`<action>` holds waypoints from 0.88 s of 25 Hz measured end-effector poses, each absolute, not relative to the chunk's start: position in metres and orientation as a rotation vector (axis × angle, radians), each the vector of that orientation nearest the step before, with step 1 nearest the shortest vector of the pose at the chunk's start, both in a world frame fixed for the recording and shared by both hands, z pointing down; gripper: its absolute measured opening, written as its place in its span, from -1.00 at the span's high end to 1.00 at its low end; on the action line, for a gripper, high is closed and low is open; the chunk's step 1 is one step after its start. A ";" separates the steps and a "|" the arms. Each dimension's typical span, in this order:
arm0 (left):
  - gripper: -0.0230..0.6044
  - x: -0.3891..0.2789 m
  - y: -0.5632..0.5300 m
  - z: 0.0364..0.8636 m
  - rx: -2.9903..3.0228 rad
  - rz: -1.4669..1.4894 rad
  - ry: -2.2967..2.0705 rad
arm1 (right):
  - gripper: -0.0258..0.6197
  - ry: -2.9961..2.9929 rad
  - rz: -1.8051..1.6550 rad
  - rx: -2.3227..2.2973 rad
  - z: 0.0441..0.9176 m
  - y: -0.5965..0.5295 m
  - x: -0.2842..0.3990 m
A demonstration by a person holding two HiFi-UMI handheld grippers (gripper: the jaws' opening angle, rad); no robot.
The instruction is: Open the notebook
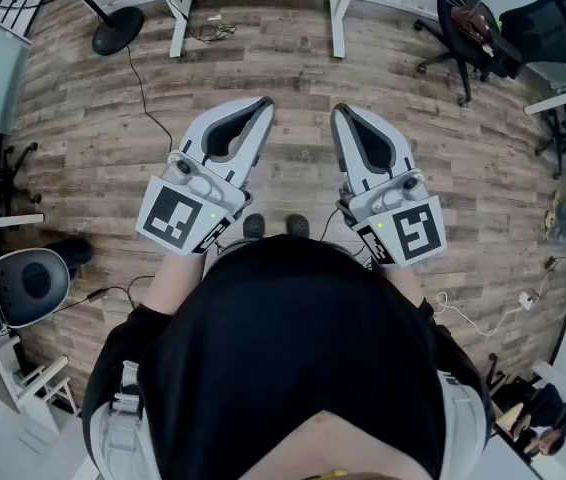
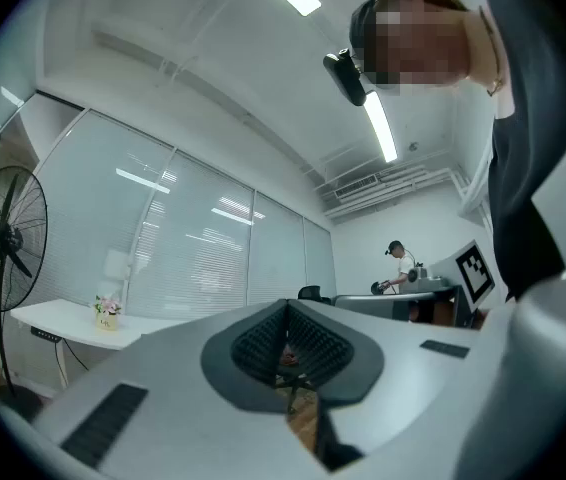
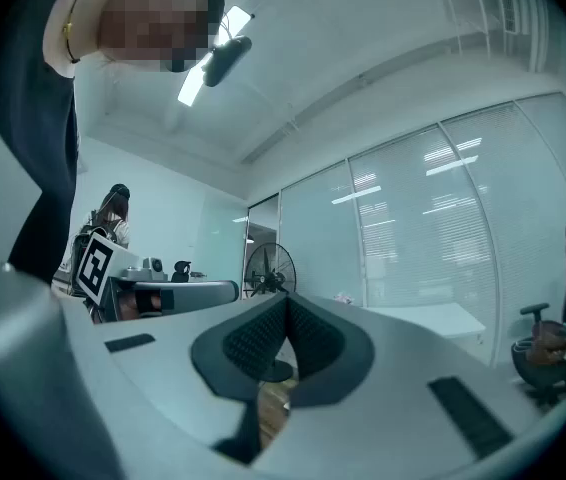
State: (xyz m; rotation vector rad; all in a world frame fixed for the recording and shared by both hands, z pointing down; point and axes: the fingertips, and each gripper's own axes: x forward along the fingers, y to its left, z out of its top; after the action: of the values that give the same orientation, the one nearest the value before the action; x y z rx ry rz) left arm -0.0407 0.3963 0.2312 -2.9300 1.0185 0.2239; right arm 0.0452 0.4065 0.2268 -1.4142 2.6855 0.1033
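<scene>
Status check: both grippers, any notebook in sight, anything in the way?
Left gripper shut, empty. Right gripper shut, empty. No notebook in any view. Just floor ahead; fan, office chair off aside.

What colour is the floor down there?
The floor is brownish-grey, with a wood plank pattern. It shows best in the head view.

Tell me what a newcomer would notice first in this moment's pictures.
The left gripper and right gripper are held side by side in front of the person. Both have their jaws together with nothing between them, above a wooden floor. No notebook shows in any view; only a fan base at the head view's upper left and an office chair at its upper right stand out.
</scene>
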 end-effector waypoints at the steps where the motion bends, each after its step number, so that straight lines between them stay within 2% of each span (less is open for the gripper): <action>1: 0.89 -0.042 0.396 0.231 -2.927 0.222 1.020 | 0.91 2.687 0.106 -1.413 0.226 0.407 0.044; 22: 0.89 -0.073 0.396 0.239 -2.934 0.202 1.009 | 0.91 2.659 0.097 -1.420 0.227 0.404 0.012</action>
State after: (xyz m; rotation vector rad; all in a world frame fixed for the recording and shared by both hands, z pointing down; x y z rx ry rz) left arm -0.0731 0.3961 0.2386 -2.9341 1.0091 0.2016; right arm 0.0119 0.4039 0.2272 -1.4195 2.6588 0.0967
